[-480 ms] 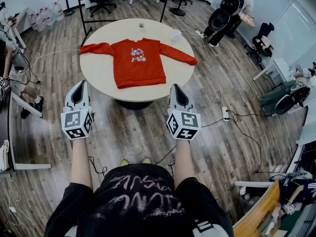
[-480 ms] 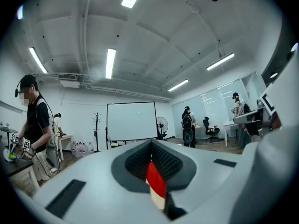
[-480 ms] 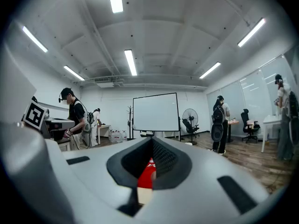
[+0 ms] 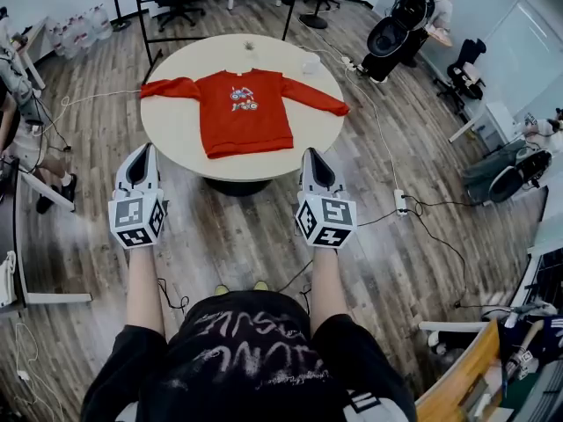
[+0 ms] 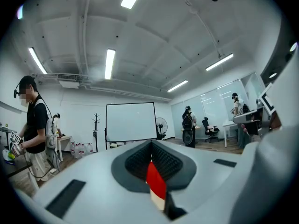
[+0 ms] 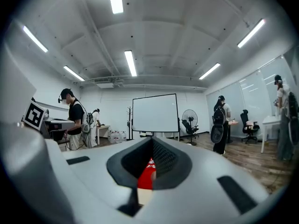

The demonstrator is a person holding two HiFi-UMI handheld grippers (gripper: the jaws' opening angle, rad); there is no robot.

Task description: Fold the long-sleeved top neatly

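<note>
Lying flat on a round beige table (image 4: pixel 176 139) is a red long-sleeved top (image 4: pixel 244 117). The left gripper (image 4: pixel 142 153) and right gripper (image 4: pixel 315 156) hover closed, empty.

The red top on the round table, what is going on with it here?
A person stands back from the round table with a gripper in each hand. The left gripper and the right gripper are both shut, hold nothing and point level, short of the table. The red long-sleeved top lies flat on it, front up, sleeves spread to the sides. Nothing is folded yet.
</note>
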